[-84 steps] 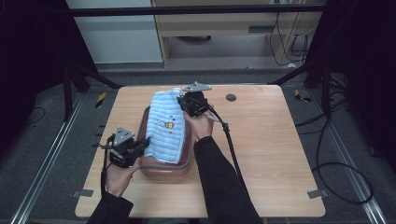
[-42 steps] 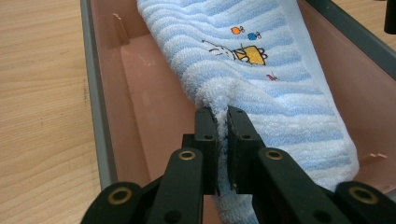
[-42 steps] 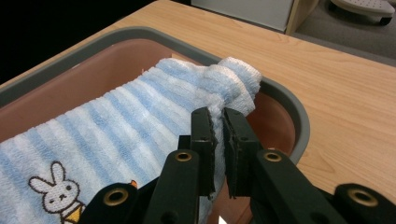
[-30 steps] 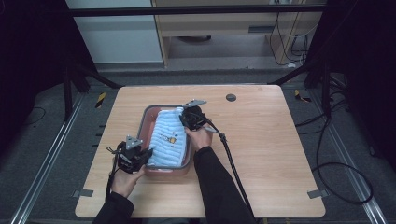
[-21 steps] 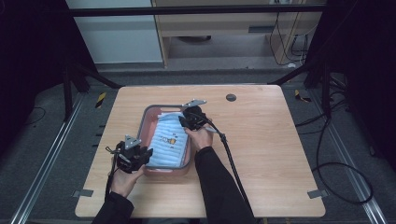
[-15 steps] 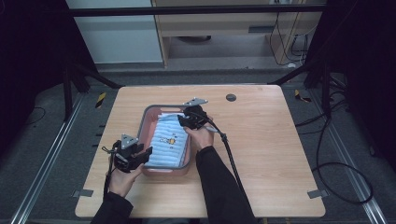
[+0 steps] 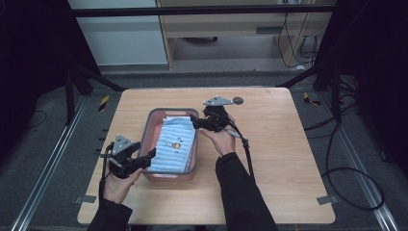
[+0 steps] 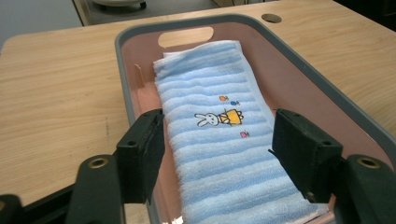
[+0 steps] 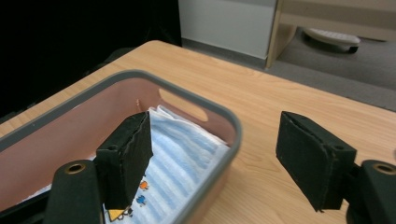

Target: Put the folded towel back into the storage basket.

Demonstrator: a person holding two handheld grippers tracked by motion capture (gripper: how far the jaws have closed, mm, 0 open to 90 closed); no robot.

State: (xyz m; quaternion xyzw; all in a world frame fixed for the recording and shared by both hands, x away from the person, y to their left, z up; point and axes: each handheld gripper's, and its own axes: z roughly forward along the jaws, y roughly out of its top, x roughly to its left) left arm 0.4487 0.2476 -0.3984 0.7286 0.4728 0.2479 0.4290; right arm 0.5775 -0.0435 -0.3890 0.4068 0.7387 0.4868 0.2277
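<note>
On the wooden worktop (image 7: 288,144) sits a pink basin (image 7: 149,130), and a folded blue towel (image 7: 173,147) with a rabbit print lies flat inside it. Both tools, left tool (image 7: 144,160) and right tool (image 7: 197,122), hang at the rim with jaws apart, gripping nothing. Placing looks done; the next move probably calls for drawing both hands clear.

- The pink bin (image 7: 146,139) with its grey rim stands mid-table, its walls barring any low sideways pass.
- A folded blue towel (image 8: 224,140) covers nearly the whole bin floor; entry is from above.
- The left gripper (image 7: 144,161) occupies the near-left corner, the right gripper (image 7: 196,123) the far-right rim.
- The wooden table (image 7: 288,159) lies bare right of the bin, and also left of it.
- A small dark disc (image 7: 237,100) sits near the far edge.
</note>
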